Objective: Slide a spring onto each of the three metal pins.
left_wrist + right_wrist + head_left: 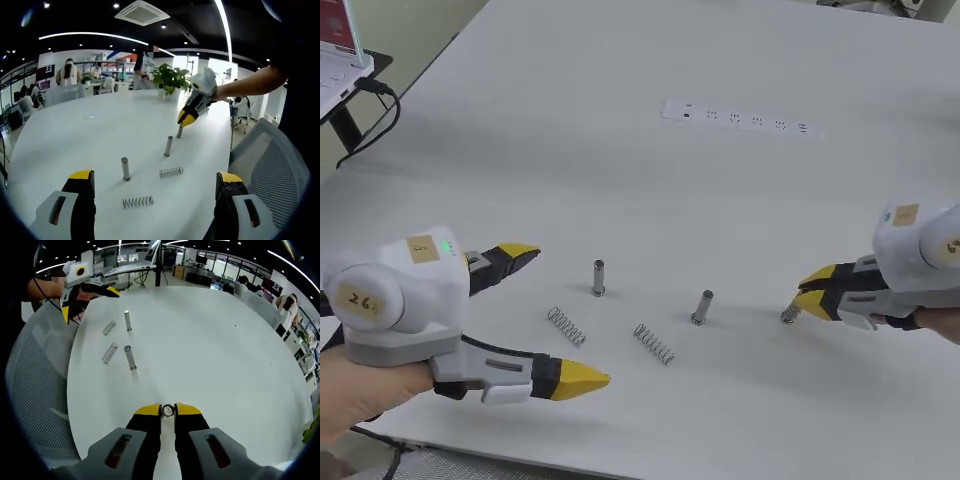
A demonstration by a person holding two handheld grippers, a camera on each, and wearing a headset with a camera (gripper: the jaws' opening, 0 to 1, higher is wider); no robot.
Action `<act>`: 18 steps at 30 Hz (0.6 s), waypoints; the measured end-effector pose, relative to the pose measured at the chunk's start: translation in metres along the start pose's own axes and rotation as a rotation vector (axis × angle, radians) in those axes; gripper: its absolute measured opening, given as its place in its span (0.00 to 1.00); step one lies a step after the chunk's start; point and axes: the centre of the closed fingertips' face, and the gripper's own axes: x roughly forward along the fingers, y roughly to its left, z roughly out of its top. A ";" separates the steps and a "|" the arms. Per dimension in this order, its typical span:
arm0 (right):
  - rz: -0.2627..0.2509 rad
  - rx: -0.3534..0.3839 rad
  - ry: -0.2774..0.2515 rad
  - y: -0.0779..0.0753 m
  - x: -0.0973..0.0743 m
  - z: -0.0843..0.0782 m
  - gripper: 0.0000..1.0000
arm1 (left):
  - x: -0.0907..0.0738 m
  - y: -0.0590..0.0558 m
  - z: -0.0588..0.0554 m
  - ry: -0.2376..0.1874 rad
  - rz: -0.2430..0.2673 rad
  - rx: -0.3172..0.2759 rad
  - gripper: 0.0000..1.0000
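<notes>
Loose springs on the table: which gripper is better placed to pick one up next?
Left. The left gripper stands open close to the two loose springs, with the bare pins just beyond. The right gripper is shut on the third spring, farther away.

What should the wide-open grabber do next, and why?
Probably lower the left gripper onto the nearer spring and pinch it. Its jaws stand wide open and empty. That spring and the other spring lie loose, and two pins stand bare, while the right gripper is pinched at the third pin.
</notes>
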 end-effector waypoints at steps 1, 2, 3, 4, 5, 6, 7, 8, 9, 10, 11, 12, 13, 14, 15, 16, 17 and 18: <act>0.002 0.000 0.003 0.001 0.001 -0.001 0.06 | 0.000 0.000 -0.001 0.002 -0.001 0.000 0.98; 0.001 -0.001 0.005 0.001 0.001 -0.002 0.06 | 0.000 0.001 -0.001 0.002 -0.002 0.000 0.98; 0.001 -0.001 0.010 0.001 0.002 -0.003 0.06 | 0.000 0.001 -0.001 0.002 -0.001 -0.001 0.98; 0.002 0.001 0.009 0.001 0.003 -0.004 0.06 | 0.000 0.001 -0.001 0.002 -0.002 -0.001 0.98; 0.000 0.001 0.011 0.002 0.004 -0.006 0.06 | 0.001 0.001 -0.001 0.000 -0.001 -0.002 0.98; -0.002 -0.003 0.008 0.002 0.004 -0.006 0.07 | 0.001 0.001 -0.001 -0.001 -0.002 -0.002 0.98; -0.003 0.003 0.001 0.002 0.004 -0.005 0.07 | 0.001 0.001 -0.001 0.001 -0.003 -0.001 0.98; -0.007 0.015 0.002 0.000 0.003 -0.005 0.07 | 0.001 0.001 -0.001 0.000 -0.003 0.000 0.98; -0.007 0.013 0.002 0.000 0.003 -0.005 0.07 | 0.002 0.001 -0.001 0.001 -0.004 -0.001 0.98; -0.005 0.012 0.002 0.001 0.003 -0.004 0.07 | 0.002 0.001 -0.001 0.001 -0.006 -0.002 0.98; -0.002 0.012 0.007 0.001 0.003 -0.005 0.07 | 0.002 0.001 -0.001 0.001 -0.007 -0.002 0.98; -0.002 0.007 0.009 0.001 0.003 -0.005 0.08 | 0.003 0.001 -0.001 0.002 -0.009 0.001 0.98; -0.003 0.003 0.015 0.001 0.003 -0.005 0.08 | 0.003 0.001 -0.001 0.003 -0.009 0.001 0.98; -0.003 -0.002 0.017 0.001 0.003 -0.005 0.08 | 0.003 0.000 -0.002 0.005 -0.011 -0.001 0.98; -0.008 -0.006 0.017 0.000 0.002 -0.004 0.08 | 0.003 0.000 -0.002 0.005 -0.011 0.000 0.98; -0.009 -0.002 0.016 0.000 0.002 -0.004 0.08 | 0.003 0.000 -0.002 0.005 -0.012 0.001 0.98; -0.004 0.005 0.012 0.001 0.003 -0.003 0.08 | 0.003 0.000 -0.001 0.004 -0.014 0.000 0.98; -0.004 0.007 0.012 0.002 0.002 -0.003 0.09 | 0.003 0.000 -0.001 0.001 -0.015 0.000 0.98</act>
